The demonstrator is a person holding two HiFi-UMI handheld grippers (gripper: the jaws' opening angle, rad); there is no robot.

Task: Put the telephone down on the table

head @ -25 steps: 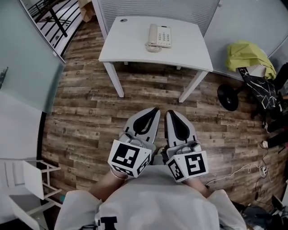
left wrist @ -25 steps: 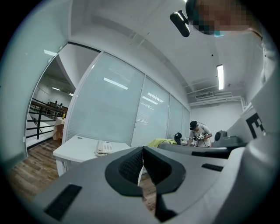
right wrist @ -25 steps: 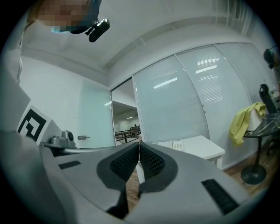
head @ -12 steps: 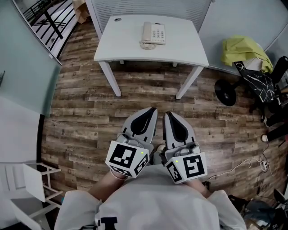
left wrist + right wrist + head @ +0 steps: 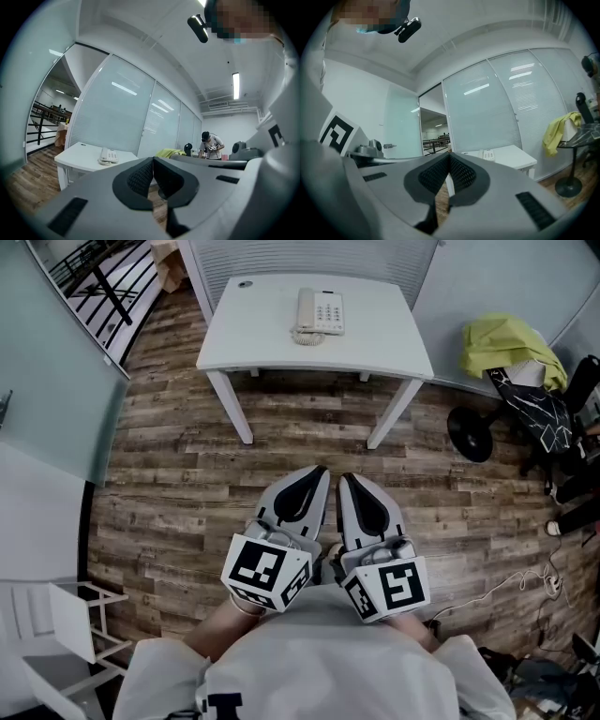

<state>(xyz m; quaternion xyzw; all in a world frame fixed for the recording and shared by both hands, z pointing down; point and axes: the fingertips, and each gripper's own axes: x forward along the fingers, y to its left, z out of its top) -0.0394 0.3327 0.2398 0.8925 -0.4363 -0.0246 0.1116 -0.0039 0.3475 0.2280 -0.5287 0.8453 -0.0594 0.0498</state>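
A white telephone [image 5: 315, 313] with its handset on the cradle and a coiled cord lies near the far middle of a white table [image 5: 272, 348]. The same telephone [image 5: 108, 156] shows small in the left gripper view, and it [image 5: 488, 155] shows far off in the right gripper view. My left gripper [image 5: 319, 471] and right gripper [image 5: 345, 478] are held side by side close to my body, over the wooden floor and well short of the table. Both are shut with nothing between the jaws.
A glass partition wall runs behind the table. A yellow cloth [image 5: 506, 348] hangs over a black stand [image 5: 473, 432] at the right. White shelving [image 5: 52, 615] stands at the lower left. A cable [image 5: 506, 594] trails on the floor at the right. A person [image 5: 211, 146] stands far off.
The view has shifted slightly, so the table and telephone sit a little further left than a second ago. Both grippers stay shut in the same place.
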